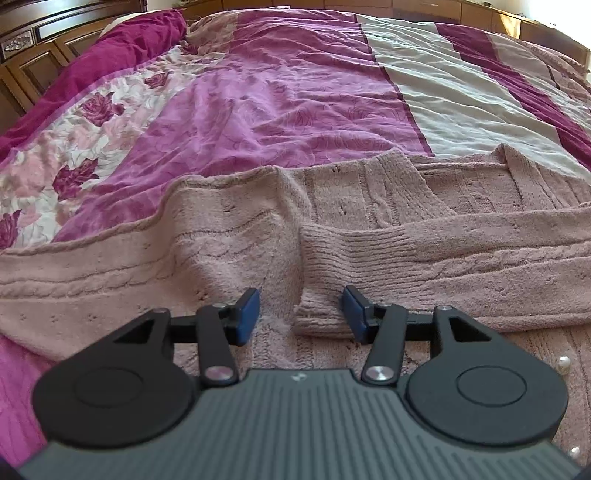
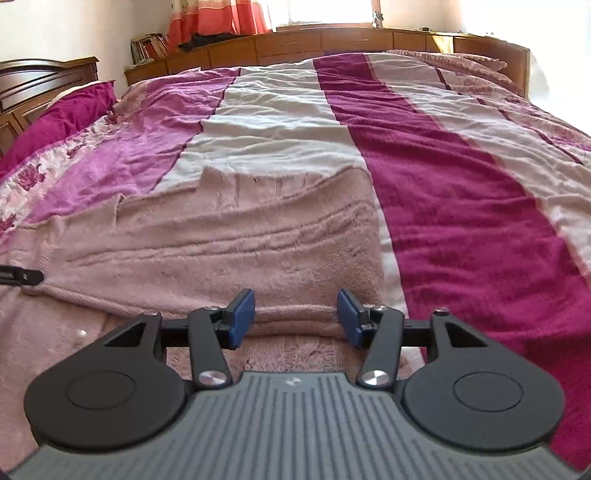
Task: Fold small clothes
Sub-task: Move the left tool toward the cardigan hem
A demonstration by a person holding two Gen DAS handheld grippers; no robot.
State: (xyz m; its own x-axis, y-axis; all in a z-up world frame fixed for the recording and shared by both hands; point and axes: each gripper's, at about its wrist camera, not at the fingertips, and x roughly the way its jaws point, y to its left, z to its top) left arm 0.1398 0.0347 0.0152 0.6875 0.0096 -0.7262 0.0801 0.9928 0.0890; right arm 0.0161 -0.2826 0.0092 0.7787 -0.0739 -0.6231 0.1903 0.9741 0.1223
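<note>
Sunlit and warm, the bedroom has a bed [image 2: 461, 192] that fills both views, covered by a rumpled bedspread [image 1: 288, 92] in stripes of magenta, lilac and cream, with a rose-printed band along its left side. At the head stands a dark carved wooden headboard [image 1: 33, 44], with a magenta pillow [image 1: 122, 44] lying against it. Along the far side runs a low wooden cabinet [image 2: 325, 42], with books [image 2: 149, 46] at its left end and orange curtains [image 2: 218, 16] behind.

On the near part of the bed lies a pale pink knitted cardigan [image 1: 369, 192], spread flat with a sleeve [image 1: 406, 247] folded across its body; small pearl buttons [image 1: 564, 360] show at its lower edge.

The left gripper [image 1: 300, 314] hangs low over the ribbed cuff of that sleeve, jaws apart, the cuff lying between the blue pads [image 1: 247, 314] without being pinched. The right gripper [image 2: 295, 315] sits just above the cardigan's right-hand part, jaws likewise apart, over a folded ridge of knit.
</note>
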